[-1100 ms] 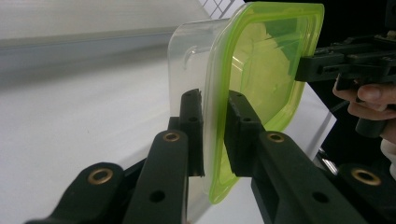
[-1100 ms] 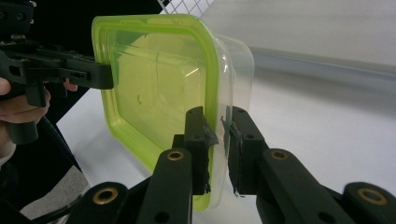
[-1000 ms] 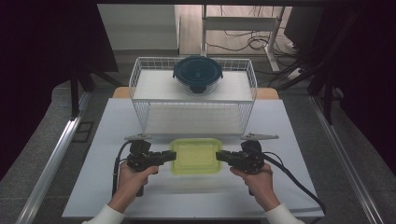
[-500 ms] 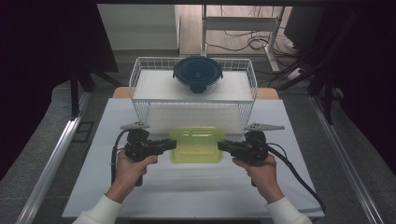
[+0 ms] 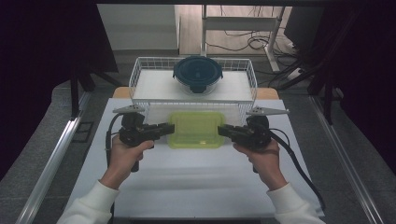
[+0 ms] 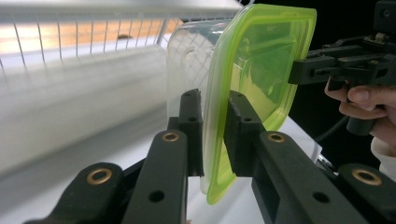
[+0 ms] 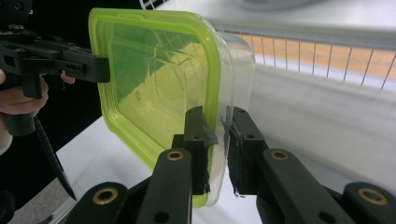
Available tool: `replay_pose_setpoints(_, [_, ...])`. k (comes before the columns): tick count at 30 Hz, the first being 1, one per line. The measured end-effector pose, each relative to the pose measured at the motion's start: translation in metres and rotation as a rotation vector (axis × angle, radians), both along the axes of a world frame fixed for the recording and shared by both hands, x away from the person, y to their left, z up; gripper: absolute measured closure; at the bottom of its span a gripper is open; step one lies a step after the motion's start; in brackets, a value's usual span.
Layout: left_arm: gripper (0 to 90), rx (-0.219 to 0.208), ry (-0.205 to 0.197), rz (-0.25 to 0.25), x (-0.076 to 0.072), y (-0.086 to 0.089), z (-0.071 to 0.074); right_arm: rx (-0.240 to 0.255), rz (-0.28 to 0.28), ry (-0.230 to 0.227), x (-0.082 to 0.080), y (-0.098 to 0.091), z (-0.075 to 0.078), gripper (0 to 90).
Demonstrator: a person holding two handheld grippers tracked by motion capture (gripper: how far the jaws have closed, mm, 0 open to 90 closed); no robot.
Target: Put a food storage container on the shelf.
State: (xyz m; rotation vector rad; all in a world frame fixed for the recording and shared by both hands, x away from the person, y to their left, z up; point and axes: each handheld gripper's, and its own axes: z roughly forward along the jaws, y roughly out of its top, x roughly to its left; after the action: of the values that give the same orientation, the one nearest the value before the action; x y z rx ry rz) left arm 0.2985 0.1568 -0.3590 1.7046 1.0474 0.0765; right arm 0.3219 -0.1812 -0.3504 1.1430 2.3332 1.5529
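Although the high view shows the flat top of the clear rectangular plastic container with the lime-green lid (image 5: 195,129), its transparent body beneath is hidden there and comes out only in the two gripper views, pale and hard to separate from the white surface behind it. What, if anything, lies inside cannot be made out. In the left gripper view the lower corner of the lid is covered by the black jaws, and the far edge by the other tool's jaws. The round glass bowl with the dark blue lid (image 5: 197,73) sits in the white wire basket (image 5: 140,70) at the back; its lower half is screened by the mesh.

The container is held off the white table top (image 5: 187,186), just in front of the basket's near wall, between the two hands. It lies level with its lid upward, and its long axis runs side to side across the table, one short end toward each tool.

The left gripper (image 5: 162,132) pinches the left short end at the lid's rim, one jaw above and one below. The right gripper (image 5: 227,132) pinches the right short end the same way. Neither pair stands spread; both are pressed onto the rim.
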Motion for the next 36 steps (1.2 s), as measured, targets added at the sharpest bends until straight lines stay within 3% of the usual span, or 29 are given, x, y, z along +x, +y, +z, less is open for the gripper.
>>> replay_pose_setpoints(17, [79.1,0.013,-0.086,0.001,0.025,0.008,0.063,0.007,-0.006,-0.102,0.022,0.009,0.059,78.3])
replay_pose_setpoints(27, [79.0,-0.018,-0.102,-0.005,0.045,0.014,0.090,0.026,-0.006,-0.121,0.043,0.013,0.092,78.4])
replay_pose_setpoints(36, [79.0,-0.012,-0.107,-0.007,0.069,0.016,0.111,0.016,-0.017,-0.122,0.063,0.016,0.115,78.4])
